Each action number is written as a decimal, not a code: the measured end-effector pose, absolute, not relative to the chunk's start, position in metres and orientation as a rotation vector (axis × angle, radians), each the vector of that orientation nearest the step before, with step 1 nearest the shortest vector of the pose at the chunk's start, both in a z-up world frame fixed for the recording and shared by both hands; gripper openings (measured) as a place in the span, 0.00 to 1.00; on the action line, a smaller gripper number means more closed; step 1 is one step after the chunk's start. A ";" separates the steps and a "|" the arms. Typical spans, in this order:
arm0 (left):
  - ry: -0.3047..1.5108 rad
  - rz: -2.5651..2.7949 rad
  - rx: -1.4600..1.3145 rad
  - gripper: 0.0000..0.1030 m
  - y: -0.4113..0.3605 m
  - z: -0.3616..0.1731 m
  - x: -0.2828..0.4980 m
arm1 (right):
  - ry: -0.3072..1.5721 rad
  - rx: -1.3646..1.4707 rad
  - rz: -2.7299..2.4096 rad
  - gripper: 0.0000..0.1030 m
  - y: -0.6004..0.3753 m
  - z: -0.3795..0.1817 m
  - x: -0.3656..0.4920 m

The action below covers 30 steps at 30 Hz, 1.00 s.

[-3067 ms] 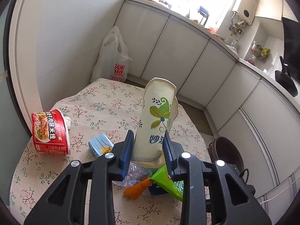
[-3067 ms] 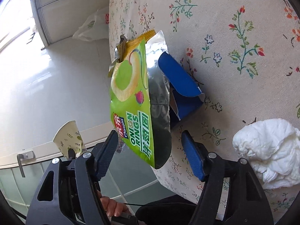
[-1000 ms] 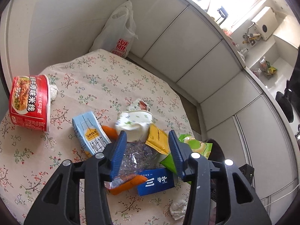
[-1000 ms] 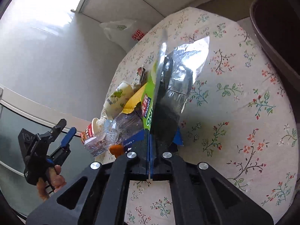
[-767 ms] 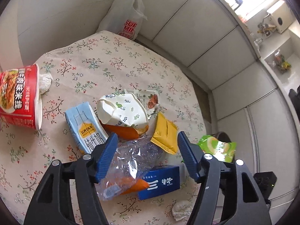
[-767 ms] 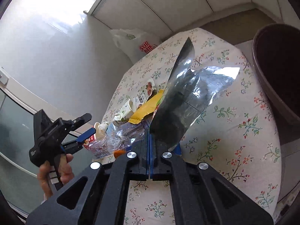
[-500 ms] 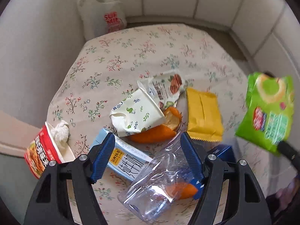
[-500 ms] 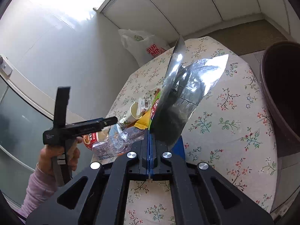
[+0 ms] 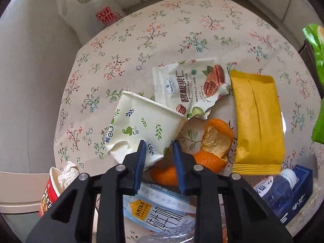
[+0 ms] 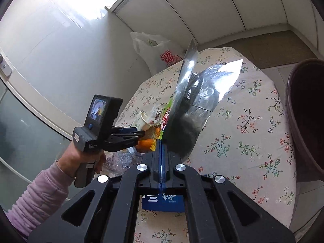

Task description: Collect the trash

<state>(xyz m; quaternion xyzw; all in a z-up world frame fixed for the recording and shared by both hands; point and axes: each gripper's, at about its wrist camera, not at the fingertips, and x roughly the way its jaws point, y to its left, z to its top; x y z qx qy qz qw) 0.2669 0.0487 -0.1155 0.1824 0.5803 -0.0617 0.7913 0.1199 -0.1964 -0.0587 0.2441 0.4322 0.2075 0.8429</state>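
Observation:
My right gripper point(image 10: 161, 141) is shut on the green onion-rings bag point(image 10: 200, 103), held upright above the table with its silver back toward the camera; its green edge shows in the left wrist view point(image 9: 318, 85). My left gripper point(image 9: 158, 151) is open, its fingers straddling the bottom corner of a crushed paper cup point(image 9: 141, 127) lying on its side on the table. I cannot tell if the pads touch it. Around the cup lie orange peel point(image 9: 214, 147), a pecan wrapper point(image 9: 190, 87) and a yellow packet point(image 9: 257, 125).
A floral-cloth table point(image 9: 162, 30) holds a milk carton point(image 9: 160, 210), a clear plastic bottle point(image 9: 277, 188), a blue box point(image 9: 299, 196) and a red noodle cup point(image 9: 50, 188). A dark brown bin point(image 10: 305, 119) stands right of the table. A white shopping bag point(image 10: 160, 52) sits on the floor behind.
The left gripper let go of the paper cup, which now lies on the table, then came down over it and narrowed. The right gripper closed on the green bag and lifted it.

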 end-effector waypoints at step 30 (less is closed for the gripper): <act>1.345 0.039 -0.071 0.89 0.132 -0.089 0.310 | 0.790 0.467 0.419 0.00 -0.208 -0.026 0.115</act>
